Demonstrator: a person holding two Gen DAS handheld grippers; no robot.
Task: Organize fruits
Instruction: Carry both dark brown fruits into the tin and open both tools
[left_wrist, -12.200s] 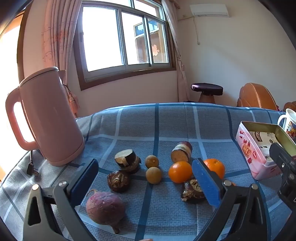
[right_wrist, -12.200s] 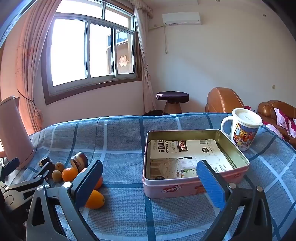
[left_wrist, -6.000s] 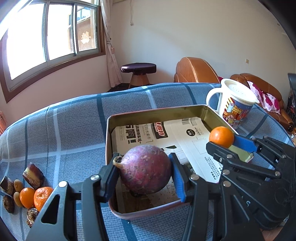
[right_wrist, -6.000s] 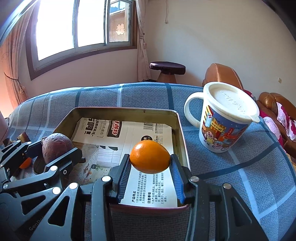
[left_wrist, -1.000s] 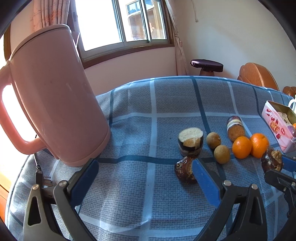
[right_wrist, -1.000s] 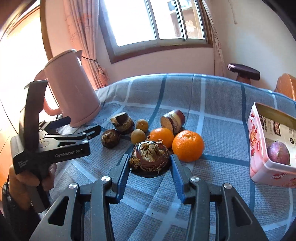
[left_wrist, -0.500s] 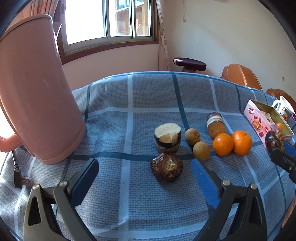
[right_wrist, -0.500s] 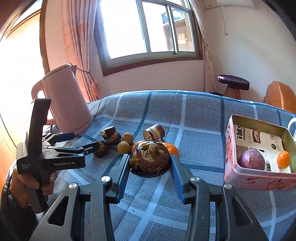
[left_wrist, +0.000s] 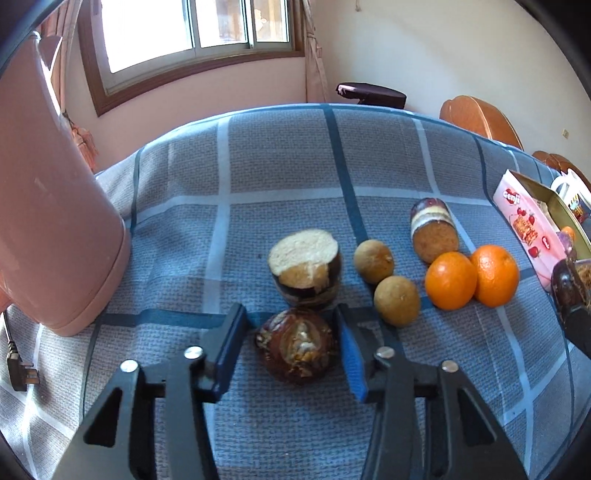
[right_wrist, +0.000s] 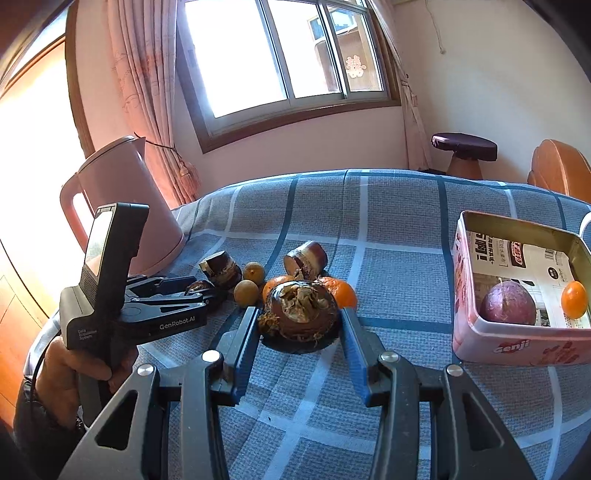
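My left gripper (left_wrist: 291, 343) has its jaws closed around a dark brown husked fruit (left_wrist: 297, 347) on the blue checked cloth; a small gap shows at the left pad. Behind it lie a cut dark piece (left_wrist: 306, 271), two small brown fruits (left_wrist: 396, 300), another cut piece (left_wrist: 434, 230) and two oranges (left_wrist: 450, 280). My right gripper (right_wrist: 299, 332) is shut on a second brown husked fruit (right_wrist: 301, 310) and holds it above the cloth. The pink tin (right_wrist: 517, 343) at the right holds a purple round fruit (right_wrist: 508, 302) and a small orange fruit (right_wrist: 573, 299).
A pink kettle (left_wrist: 48, 206) stands at the left, close to my left gripper, with its plug (left_wrist: 20, 373) on the cloth. A mug (left_wrist: 570, 192) stands behind the tin. The left gripper's body (right_wrist: 122, 295) and the hand on it sit left of my right gripper.
My left gripper has moved forward and narrowed its jaws around the brown husked fruit. My right gripper has lifted its fruit a little and drawn back toward the tin.
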